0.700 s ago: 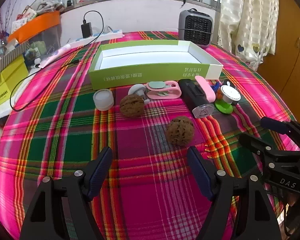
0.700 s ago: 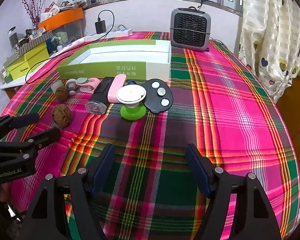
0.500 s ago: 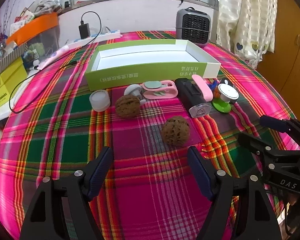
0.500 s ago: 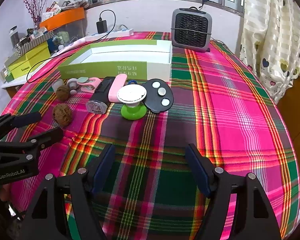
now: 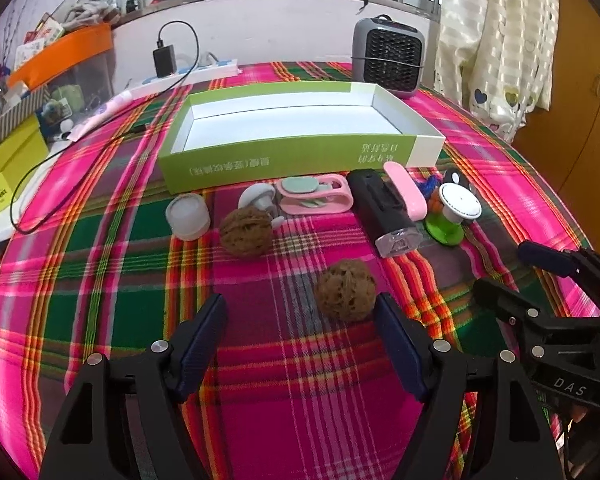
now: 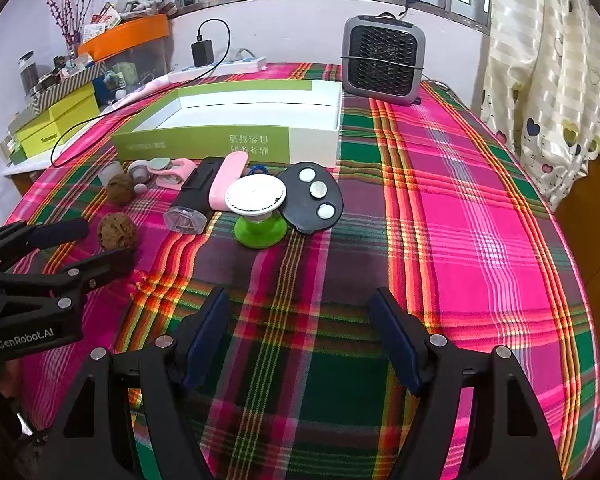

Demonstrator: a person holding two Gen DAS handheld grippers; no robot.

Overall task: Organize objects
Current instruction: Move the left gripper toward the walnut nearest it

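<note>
A shallow green-and-white box (image 5: pixel 300 156) lies open and bare inside on the plaid-covered surface (image 5: pixel 100 248), and the small things to be sorted sit in a loose row just in front of its near wall. From the left wrist view that row reads, left to right: a small white round jar (image 5: pixel 188 216), a brown walnut (image 5: pixel 246 231) touching a pale mushroom-shaped piece (image 5: pixel 257 197), a pink clip-like holder (image 5: pixel 316 198), a black device with a clear end (image 5: pixel 384 212) with a pink oblong case (image 5: pixel 405 190) leaning on it, and a white disc on a green base (image 5: pixel 452 216). A second walnut (image 5: pixel 345 290) lies apart from the row, nearer the camera, just ahead of the left gripper (image 5: pixel 300 320), whose jaws stand wide apart with nothing between them. The right gripper (image 6: pixel 300 316) is likewise spread wide and empty, over bare cloth in front of the green-based disc. In the right wrist view a black pad with three round buttons (image 6: pixel 312 200) rests beside that disc. A grey heater (image 6: pixel 382 60) stands behind the box.
</note>
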